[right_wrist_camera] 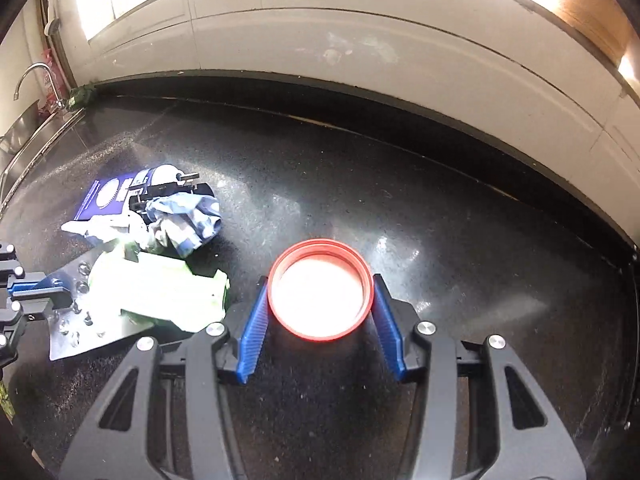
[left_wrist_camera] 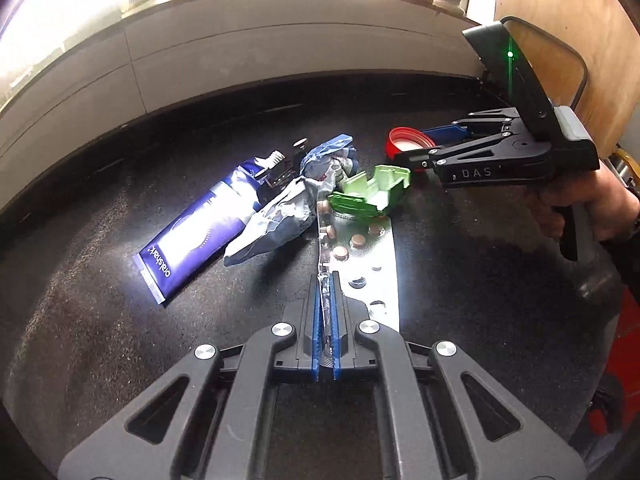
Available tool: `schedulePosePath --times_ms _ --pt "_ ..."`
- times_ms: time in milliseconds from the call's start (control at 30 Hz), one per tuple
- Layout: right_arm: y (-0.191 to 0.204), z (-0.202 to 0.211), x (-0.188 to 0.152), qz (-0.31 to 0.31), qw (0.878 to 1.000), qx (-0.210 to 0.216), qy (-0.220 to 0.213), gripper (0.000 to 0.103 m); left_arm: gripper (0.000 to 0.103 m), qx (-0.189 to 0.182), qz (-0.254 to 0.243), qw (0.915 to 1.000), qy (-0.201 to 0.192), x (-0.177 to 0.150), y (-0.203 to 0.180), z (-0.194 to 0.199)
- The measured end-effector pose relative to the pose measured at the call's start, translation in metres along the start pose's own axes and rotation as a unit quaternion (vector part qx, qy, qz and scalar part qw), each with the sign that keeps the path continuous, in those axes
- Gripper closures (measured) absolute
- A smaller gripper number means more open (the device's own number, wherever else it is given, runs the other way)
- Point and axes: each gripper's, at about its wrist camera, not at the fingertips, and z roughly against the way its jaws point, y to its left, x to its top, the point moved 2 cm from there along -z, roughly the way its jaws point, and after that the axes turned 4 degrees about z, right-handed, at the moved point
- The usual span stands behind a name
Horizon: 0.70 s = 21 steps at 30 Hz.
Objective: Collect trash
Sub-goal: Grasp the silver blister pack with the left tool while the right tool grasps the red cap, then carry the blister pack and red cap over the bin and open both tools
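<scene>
I am clamping my left gripper on the near edge of a silver foil blister sheet of pills; both blue pads are pressed flat against the foil, fully clenched. I am bracketing a round red plastic jar lid with my right gripper: the blue fingers are standing at either side of the rim, and I judge them touching it, though I cannot tell how firmly.

The trash is lying on the black speckled stone countertop, left of the lid: a dark blue squeezed toothpaste tube, a crumpled blue and white wrapper, and a light green moulded plastic piece resting on the far end of the blister sheet.

Risk 1: lifting the sheet is likely to tip the green piece off, or drag the wrapper with it. Risk 2: the thin foil may bend or slide out of the pads, since only its edge is held. Risk 3: the shallow lid may pop out sideways if the fingers are biting only its rim.

Containers: no bin or bag is showing in either view. The lid is lying open side up and looks empty, though glare is hiding its inside.
</scene>
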Motion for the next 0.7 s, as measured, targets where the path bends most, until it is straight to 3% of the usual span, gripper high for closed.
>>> schedulePosePath --times_ms 267,533,700 --pt "0.007 0.079 -0.042 -0.024 0.999 0.001 -0.029 0.054 0.1 0.054 0.046 0.9975 -0.007 -0.022 -0.004 0.051" --pt "0.043 0.147 -0.108 -0.016 0.999 0.008 -0.04 0.054 0.1 0.072 0.068 0.9948 -0.023 -0.07 -0.017 0.099" --pt "0.057 0.169 -0.135 -0.02 0.999 0.009 -0.042 0.054 0.1 0.075 0.071 0.9943 -0.026 -0.086 -0.022 0.11"
